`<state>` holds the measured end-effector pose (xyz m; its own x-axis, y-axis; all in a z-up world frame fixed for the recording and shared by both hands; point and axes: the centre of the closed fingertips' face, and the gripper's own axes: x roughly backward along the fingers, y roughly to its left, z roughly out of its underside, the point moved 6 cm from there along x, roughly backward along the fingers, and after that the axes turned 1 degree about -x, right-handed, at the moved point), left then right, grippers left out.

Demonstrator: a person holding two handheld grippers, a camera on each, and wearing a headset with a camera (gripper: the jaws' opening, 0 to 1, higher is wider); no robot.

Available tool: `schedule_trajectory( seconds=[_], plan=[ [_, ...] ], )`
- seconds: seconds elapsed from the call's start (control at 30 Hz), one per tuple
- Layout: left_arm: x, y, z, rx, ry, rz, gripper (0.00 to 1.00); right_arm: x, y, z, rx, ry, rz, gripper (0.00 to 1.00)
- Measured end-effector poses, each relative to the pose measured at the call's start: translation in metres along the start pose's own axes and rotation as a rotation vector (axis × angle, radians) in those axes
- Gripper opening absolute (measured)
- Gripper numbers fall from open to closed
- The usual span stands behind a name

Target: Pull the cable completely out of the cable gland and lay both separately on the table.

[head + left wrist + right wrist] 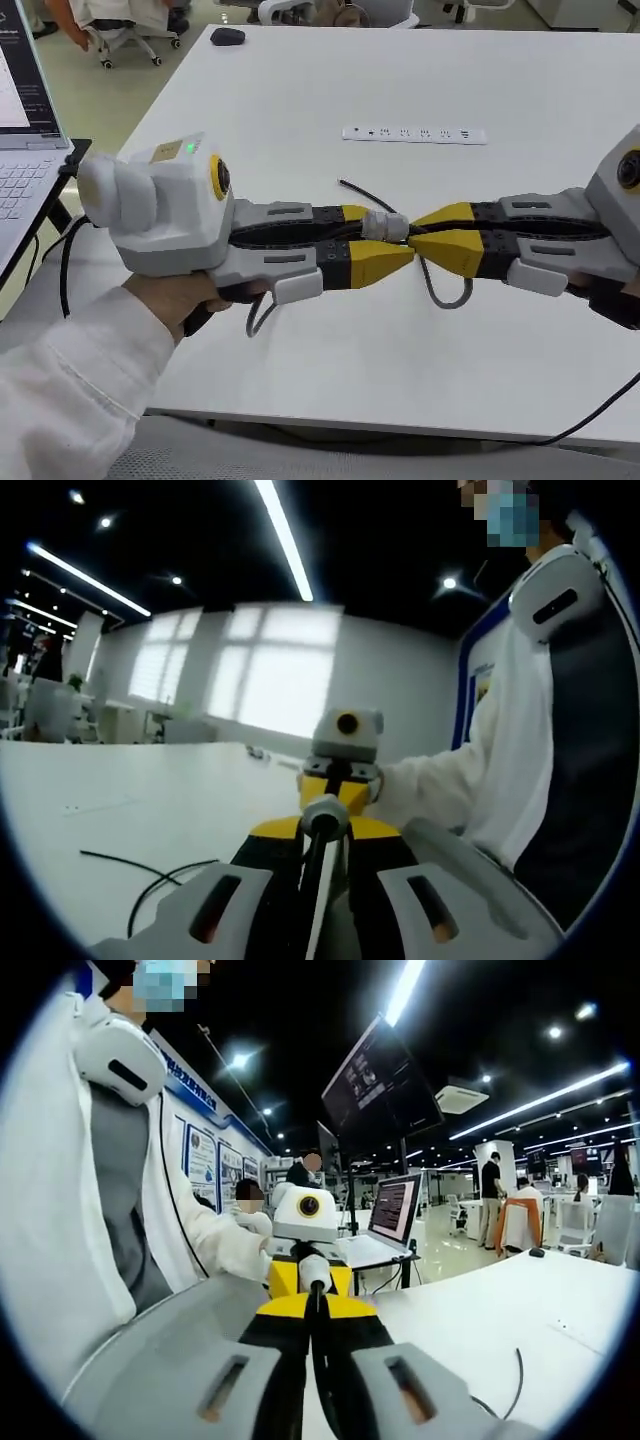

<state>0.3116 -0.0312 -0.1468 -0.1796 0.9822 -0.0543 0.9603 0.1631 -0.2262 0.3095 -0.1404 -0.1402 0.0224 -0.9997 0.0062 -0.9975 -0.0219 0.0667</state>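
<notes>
The pull is unfinished. The thin black cable [441,296] passes through the pale cable gland [381,225], and both are held above the desk [300,90], nearer its front edge. The left tongs [388,233] clamp the gland. The right tongs [415,231] pinch the cable just beside it. Separating the two and laying them down remain.

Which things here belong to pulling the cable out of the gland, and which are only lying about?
For the job: cable gland, cable, left hand-held gripper, right hand-held gripper, table.
Lying about: power strip, mouse, laptop.
</notes>
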Motion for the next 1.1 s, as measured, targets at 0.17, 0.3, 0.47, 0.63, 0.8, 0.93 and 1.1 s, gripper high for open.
schedule_trajectory(
  seconds=[0.17, 0.3, 0.47, 0.63, 0.8, 0.93, 1.1],
  plan=[
    [0.002, 0.002, 0.002, 0.011, -0.004, -0.014, 0.16, -0.001, -0.001, 0.004, -0.014, 0.014, 0.005, 0.02],
    [0.009, 0.005, 0.0, 0.021, -0.044, -0.034, 0.16, 0.004, -0.005, 0.003, -0.022, 0.008, 0.016, 0.02],
    [0.016, 0.008, -0.001, 0.012, -0.037, -0.052, 0.16, 0.014, -0.008, 0.005, -0.031, 0.016, 0.03, 0.02],
    [0.021, 0.011, -0.002, 0.007, -0.031, -0.061, 0.16, 0.021, -0.009, 0.009, -0.038, 0.028, 0.043, 0.02],
    [0.024, 0.014, -0.001, 0.004, -0.024, -0.069, 0.16, 0.032, -0.011, 0.015, -0.045, 0.052, 0.067, 0.02],
    [0.026, 0.014, -0.001, 0.007, -0.029, -0.075, 0.16, 0.041, -0.013, 0.023, -0.051, 0.081, 0.084, 0.02],
    [0.029, 0.015, 0.001, 0.007, -0.034, -0.085, 0.16, 0.055, -0.016, 0.032, -0.06, 0.118, 0.117, 0.02]
  ],
)
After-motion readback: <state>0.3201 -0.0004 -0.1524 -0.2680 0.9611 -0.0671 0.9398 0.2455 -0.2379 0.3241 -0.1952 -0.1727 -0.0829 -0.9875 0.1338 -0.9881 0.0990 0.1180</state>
